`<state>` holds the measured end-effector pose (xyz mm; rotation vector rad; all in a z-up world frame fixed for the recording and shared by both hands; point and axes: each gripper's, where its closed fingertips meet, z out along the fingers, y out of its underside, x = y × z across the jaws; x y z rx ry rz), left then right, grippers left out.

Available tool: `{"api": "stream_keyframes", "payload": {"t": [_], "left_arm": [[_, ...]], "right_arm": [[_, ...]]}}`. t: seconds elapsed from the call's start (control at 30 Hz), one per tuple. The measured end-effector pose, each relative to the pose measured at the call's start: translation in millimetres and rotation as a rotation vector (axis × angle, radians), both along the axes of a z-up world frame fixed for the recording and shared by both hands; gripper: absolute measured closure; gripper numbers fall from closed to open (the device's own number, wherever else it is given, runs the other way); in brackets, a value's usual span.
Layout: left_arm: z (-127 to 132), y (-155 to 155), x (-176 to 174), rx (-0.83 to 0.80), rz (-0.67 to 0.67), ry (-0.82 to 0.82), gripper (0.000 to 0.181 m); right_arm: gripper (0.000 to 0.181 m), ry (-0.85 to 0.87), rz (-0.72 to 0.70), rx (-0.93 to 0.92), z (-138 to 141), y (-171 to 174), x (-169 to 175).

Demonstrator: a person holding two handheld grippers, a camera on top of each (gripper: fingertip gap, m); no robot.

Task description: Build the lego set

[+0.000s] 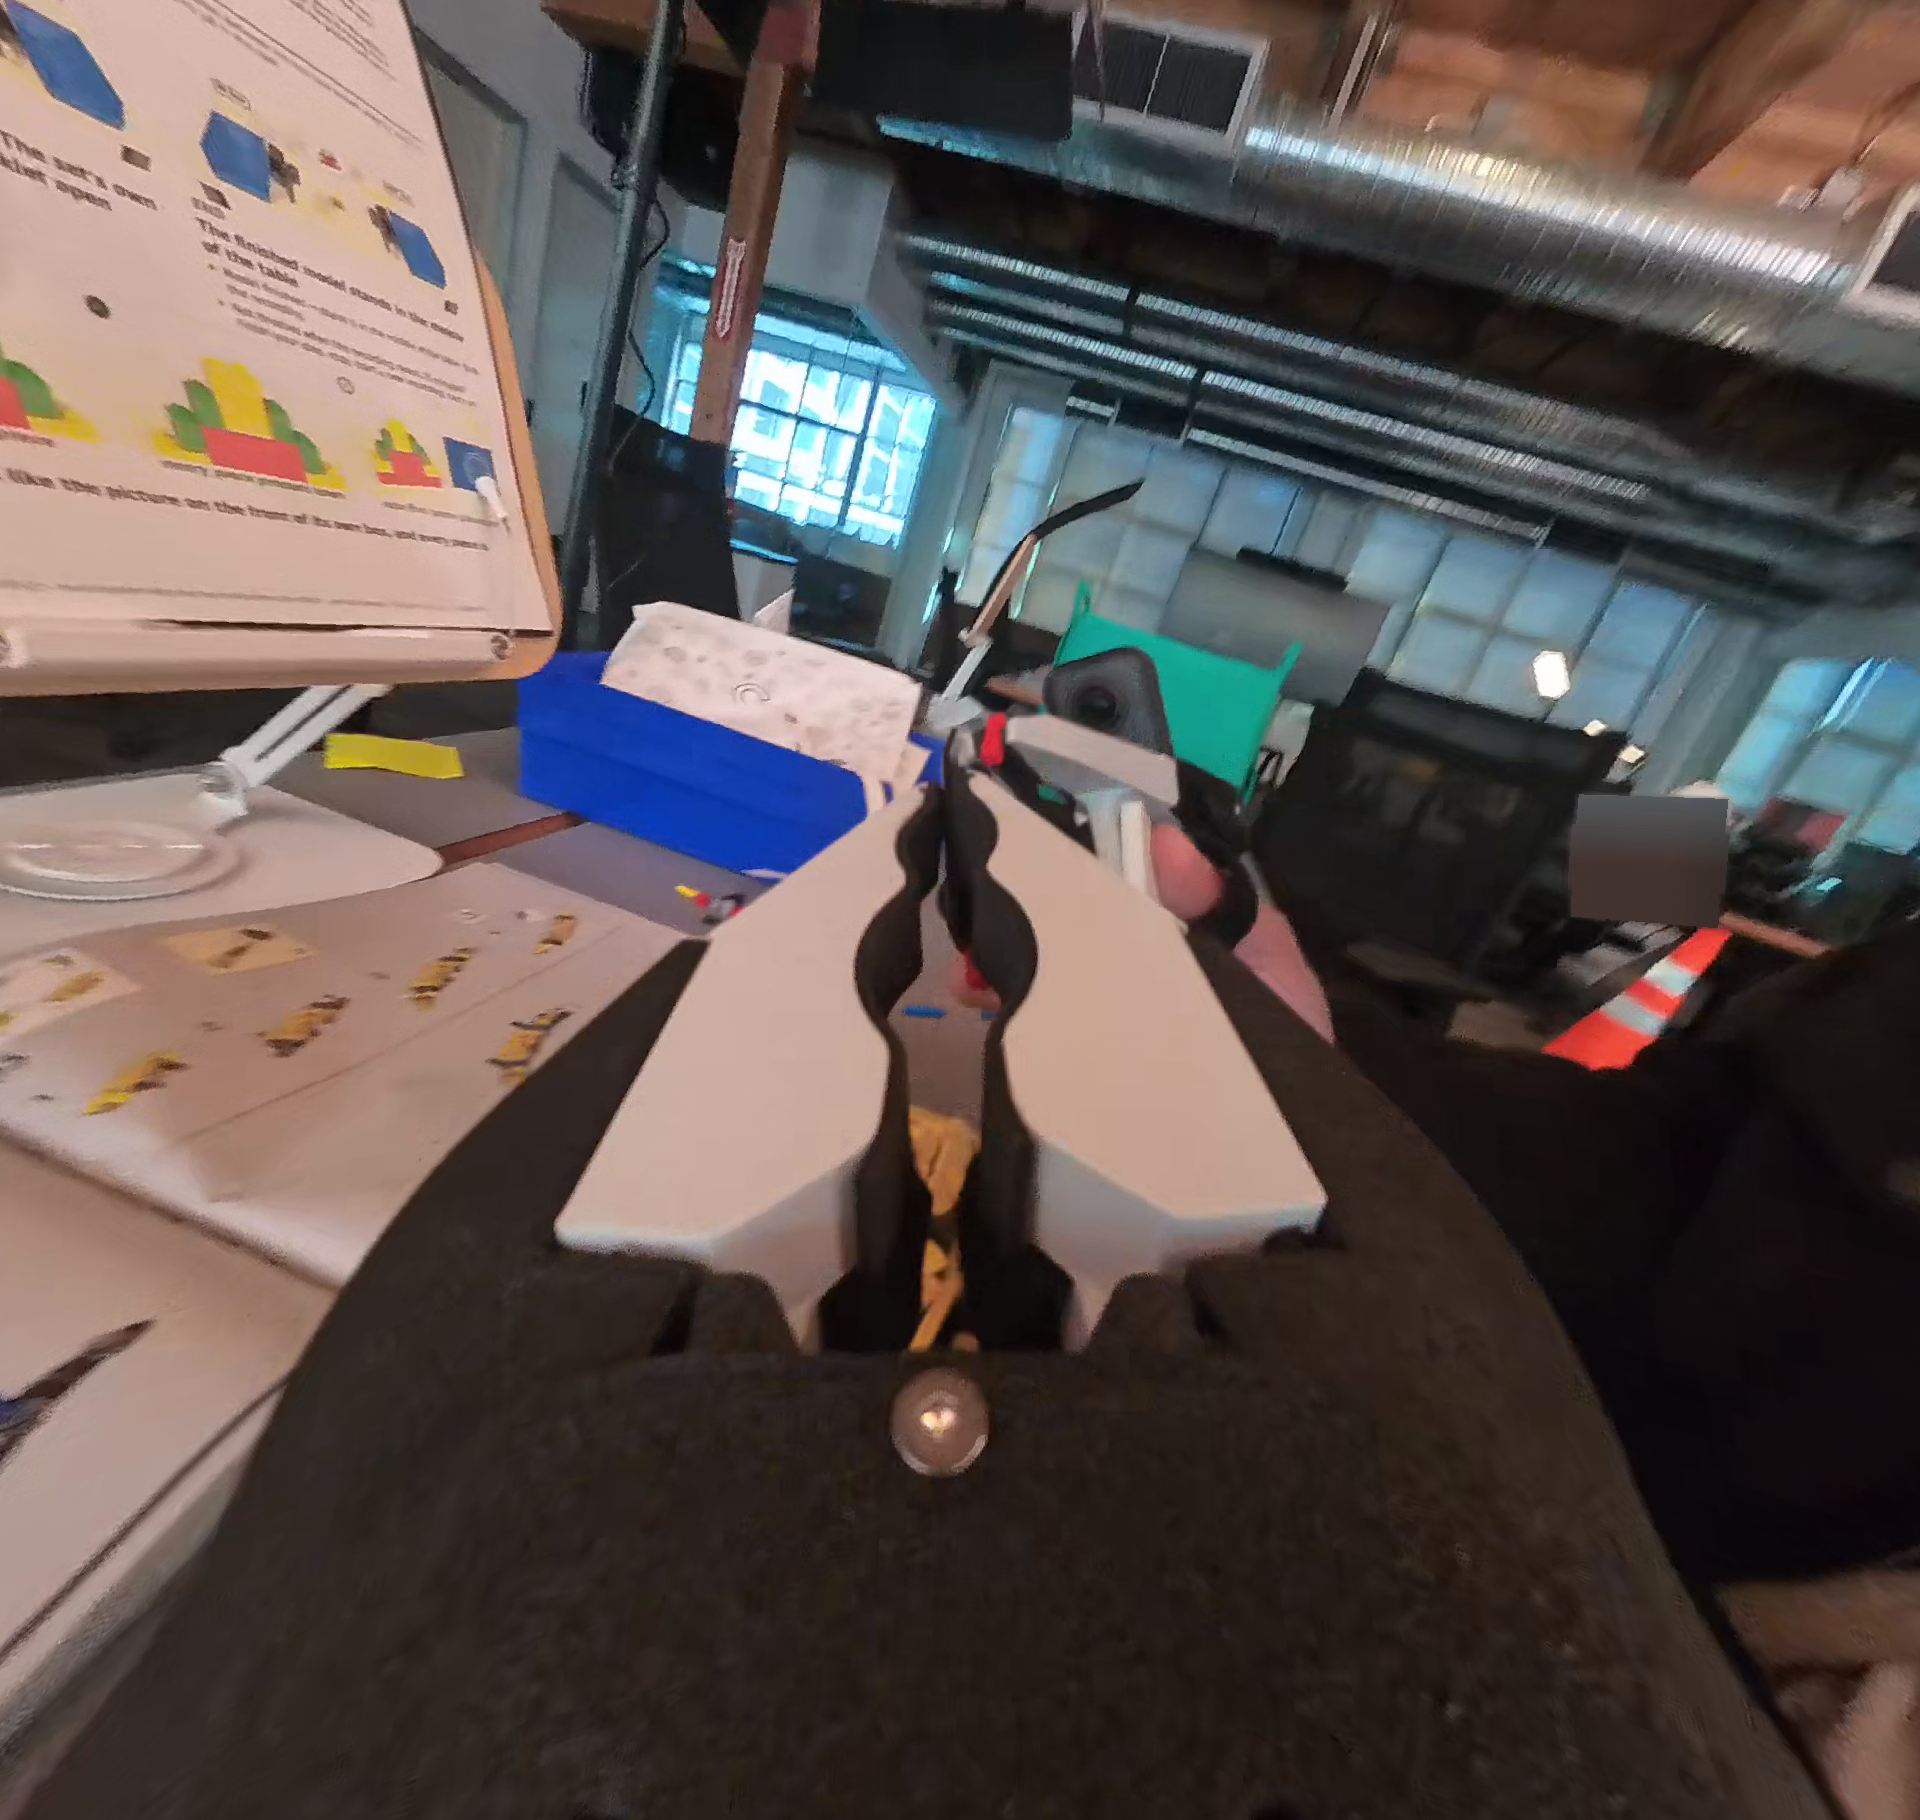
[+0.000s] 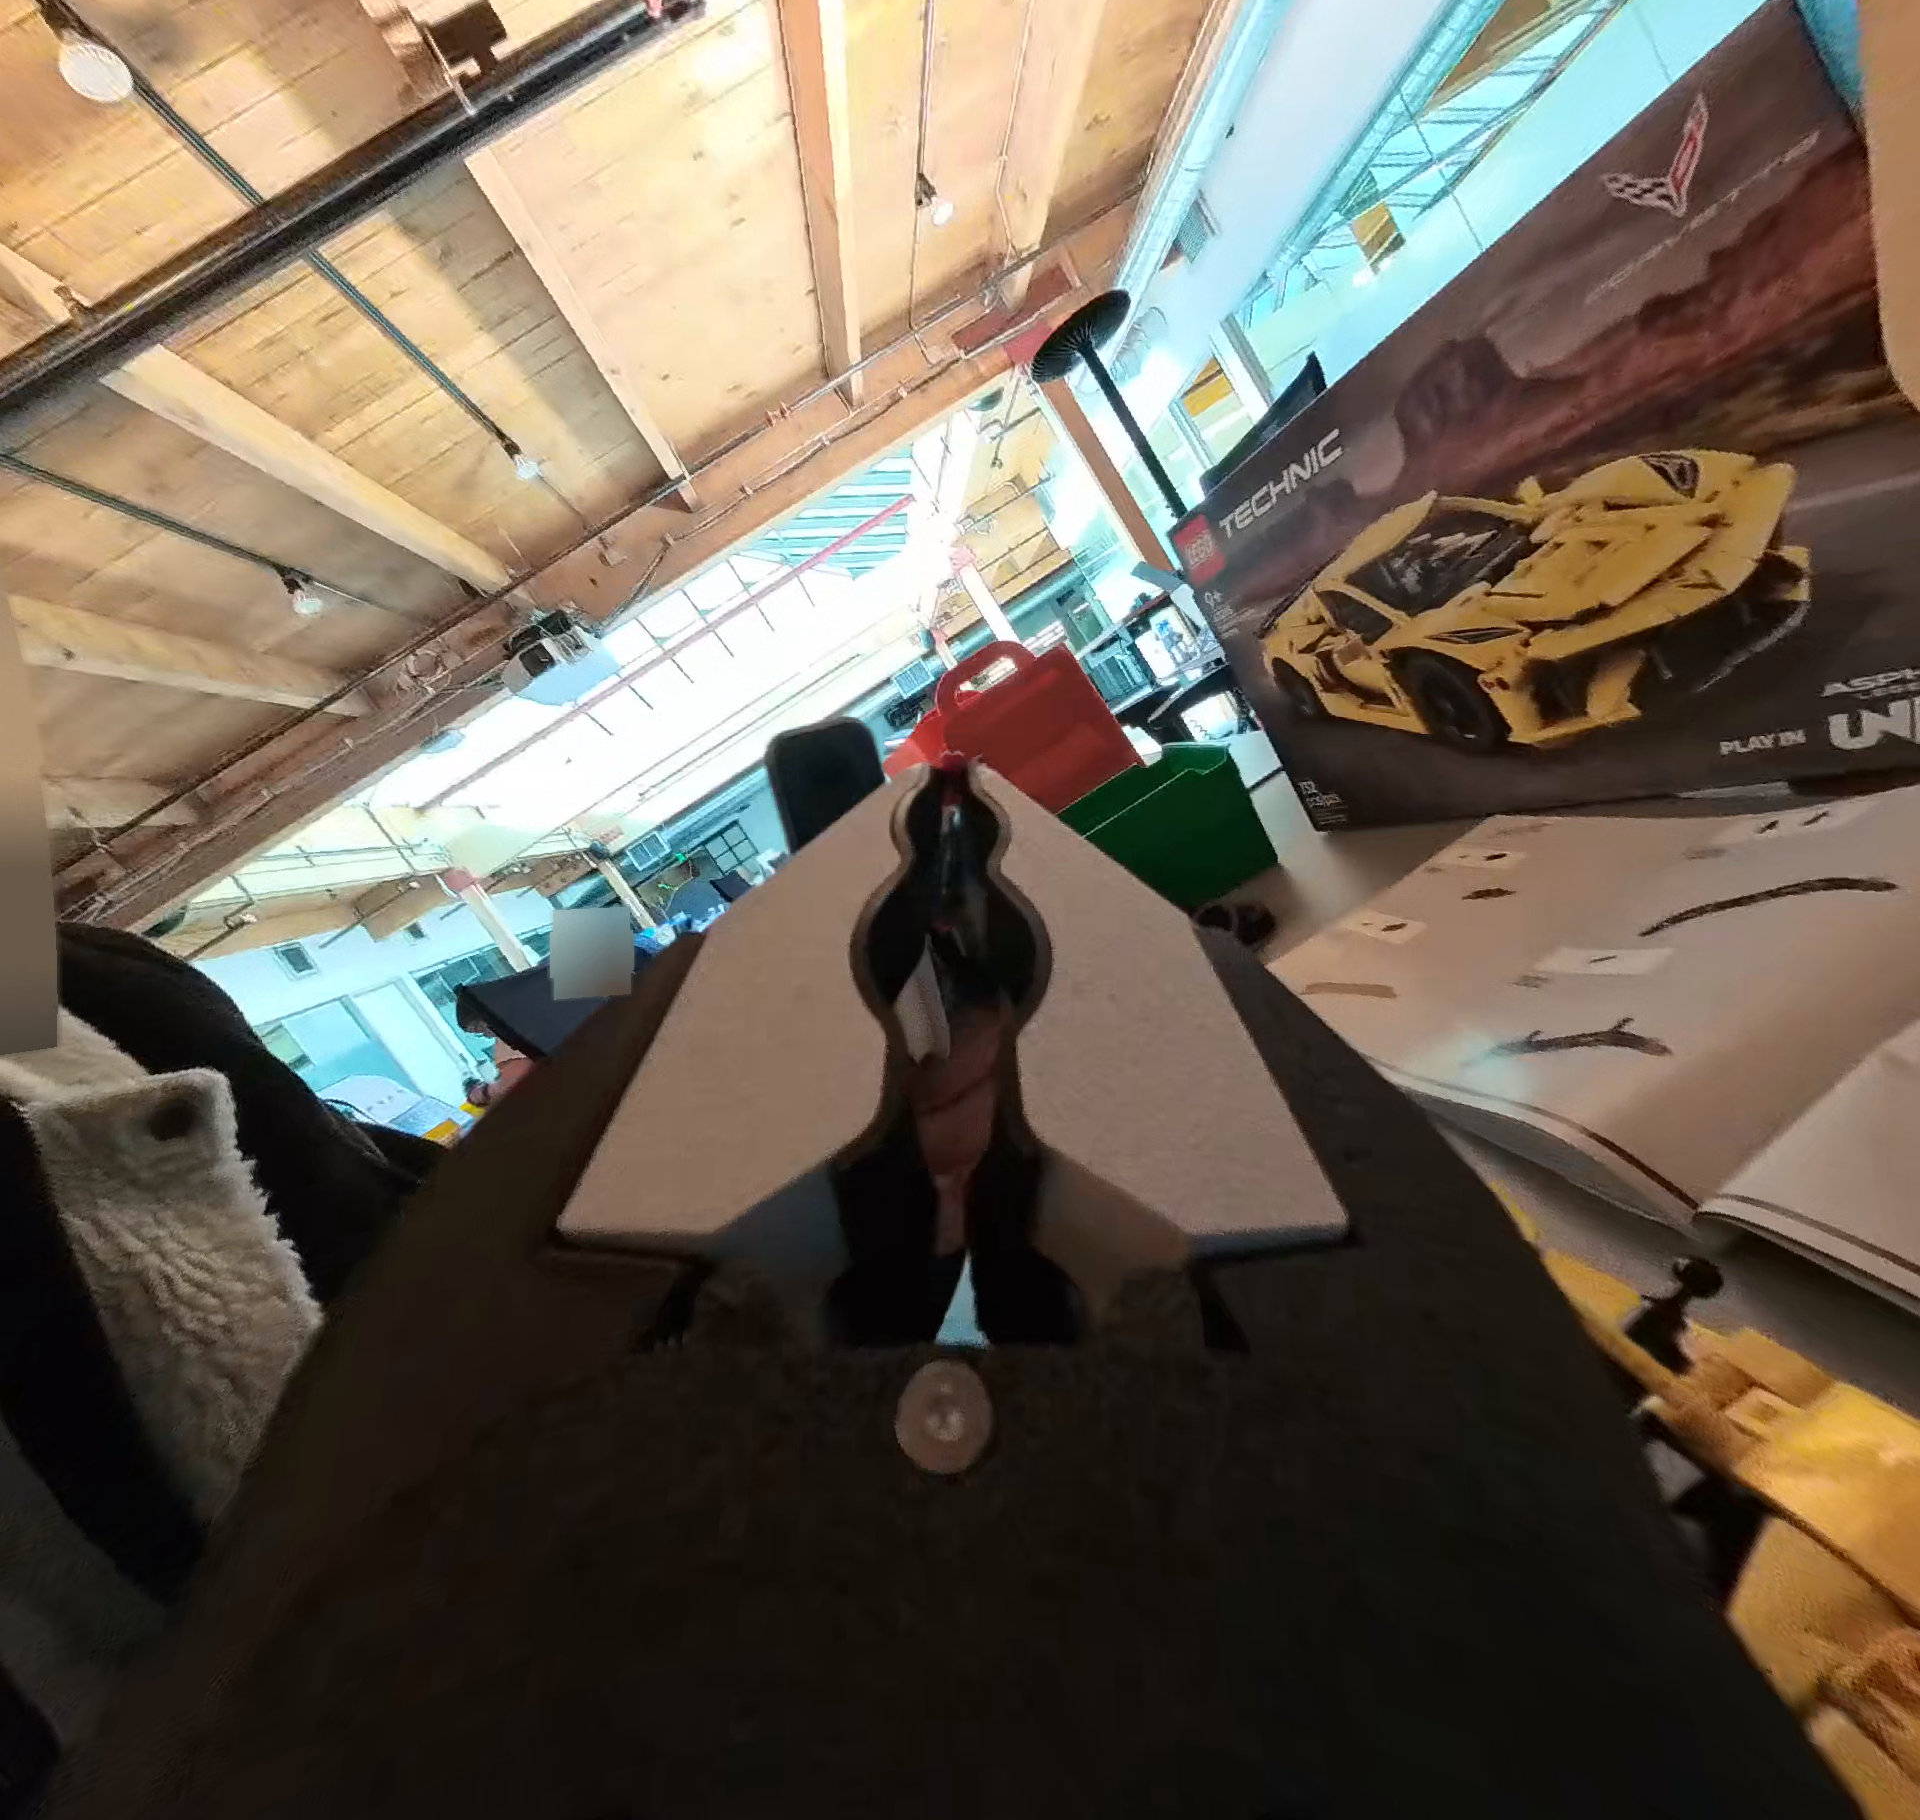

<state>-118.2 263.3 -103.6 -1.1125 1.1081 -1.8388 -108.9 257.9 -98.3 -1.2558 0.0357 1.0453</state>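
White-shelled with black wavy pads, the left gripper has its jaws pressed together at the tips; a small red piece shows just beyond them, and whether the jaws pinch it cannot be told. Facing it tip to tip is the right gripper, held by a gloved hand. In the right wrist view the right gripper is likewise closed at the tips, with a dark part and a speck of red between the pads; what it is cannot be made out. Both grippers are raised above the desk.

On the desk:
- open instruction booklet with yellow step pictures, left of the left gripper;
- blue bin holding a printed bag, behind the booklet;
- lego set box picturing a yellow car, standing upright at the far side;
- green bin beside the box, red bin behind it.

A printed sheet on a white stand leans over the left side.
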Motion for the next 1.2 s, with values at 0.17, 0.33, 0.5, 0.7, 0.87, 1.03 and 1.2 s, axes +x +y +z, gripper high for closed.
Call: {"api": "stream_keyframes", "payload": {"t": [0.17,0.33,0.5,0.7,0.87,1.03,1.2], "left_arm": [[-1,3,1,-0.120,-0.045,-0.015,0.181],[0,10,-3,-0.090,-0.021,-0.015,0.181],[-4,18,-5,0.024,0.034,0.025,0.181],[-16,5,5,0.064,0.012,0.072,0.180],[-17,7,5,0.057,0.015,0.074,0.181],[-14,10,3,0.028,0.010,0.066,0.181],[-15,8,3,0.035,0.005,0.068,0.181]], "right_arm": [[0.178,-0.020,-0.054,0.022,2,0,2],[0.179,-0.106,-0.071,-0.012,-4,-5,7],[0.178,-0.805,0.024,-0.289,-84,-62,27],[0.177,-1.080,0.040,-0.561,-179,-144,62],[0.177,-1.078,-0.019,-0.610,-188,-154,66],[0.177,-1.083,-0.029,-0.624,-193,-155,67],[0.177,-1.104,-0.033,-0.637,-198,-156,68]]}}
